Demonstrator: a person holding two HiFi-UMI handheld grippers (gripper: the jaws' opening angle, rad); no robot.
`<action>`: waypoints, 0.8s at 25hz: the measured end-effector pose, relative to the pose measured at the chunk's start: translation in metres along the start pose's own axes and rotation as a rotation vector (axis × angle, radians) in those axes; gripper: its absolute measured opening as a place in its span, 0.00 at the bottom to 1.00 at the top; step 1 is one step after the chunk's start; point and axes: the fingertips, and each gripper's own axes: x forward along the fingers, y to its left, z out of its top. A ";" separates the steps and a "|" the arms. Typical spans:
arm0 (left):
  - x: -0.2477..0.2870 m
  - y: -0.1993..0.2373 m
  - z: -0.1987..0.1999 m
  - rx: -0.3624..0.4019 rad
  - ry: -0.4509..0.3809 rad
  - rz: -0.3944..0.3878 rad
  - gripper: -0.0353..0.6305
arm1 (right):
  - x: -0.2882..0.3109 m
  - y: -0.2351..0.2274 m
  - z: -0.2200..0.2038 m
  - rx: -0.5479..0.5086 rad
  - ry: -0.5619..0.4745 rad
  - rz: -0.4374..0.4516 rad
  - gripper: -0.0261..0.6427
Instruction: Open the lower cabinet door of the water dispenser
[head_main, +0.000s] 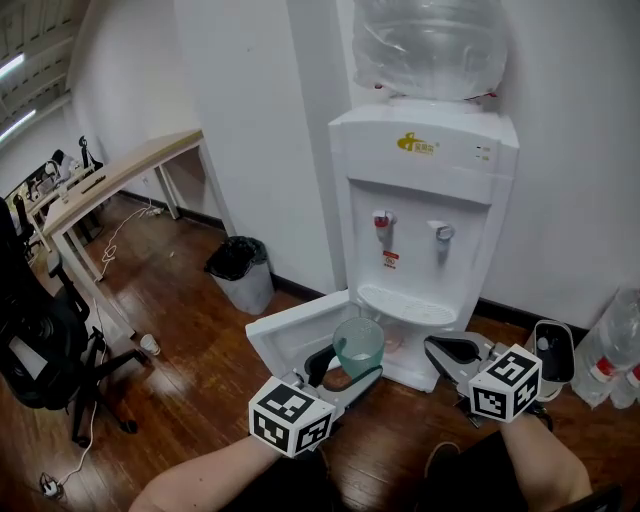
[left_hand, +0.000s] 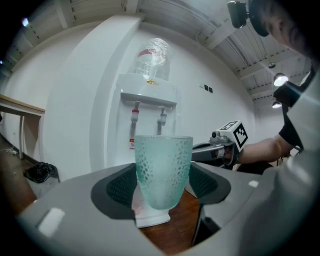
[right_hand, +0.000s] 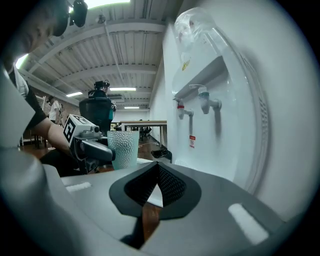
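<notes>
Left gripper clasps cup; logo (yellow) illegible

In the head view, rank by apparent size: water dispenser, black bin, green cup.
1. water dispenser.
2. black bin.
3. green cup, only slightly smaller-looking; it is nearer the camera, so unsure.

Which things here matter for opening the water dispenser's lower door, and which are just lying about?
Job: water dispenser; its lower cabinet door, swung open; right gripper, jaws together; left gripper, jaws on a green cup.
Lying about: black bin; desk; office chair; bottles by the wall.
</notes>
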 end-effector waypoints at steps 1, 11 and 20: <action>0.002 -0.002 0.000 0.011 -0.002 -0.007 0.55 | -0.002 -0.001 0.001 0.000 -0.006 0.001 0.04; 0.019 0.000 -0.012 0.006 0.029 -0.045 0.55 | -0.011 -0.021 -0.006 0.040 -0.002 -0.009 0.04; 0.022 -0.003 -0.020 0.005 0.041 -0.071 0.55 | -0.009 -0.017 -0.008 0.037 0.001 0.014 0.04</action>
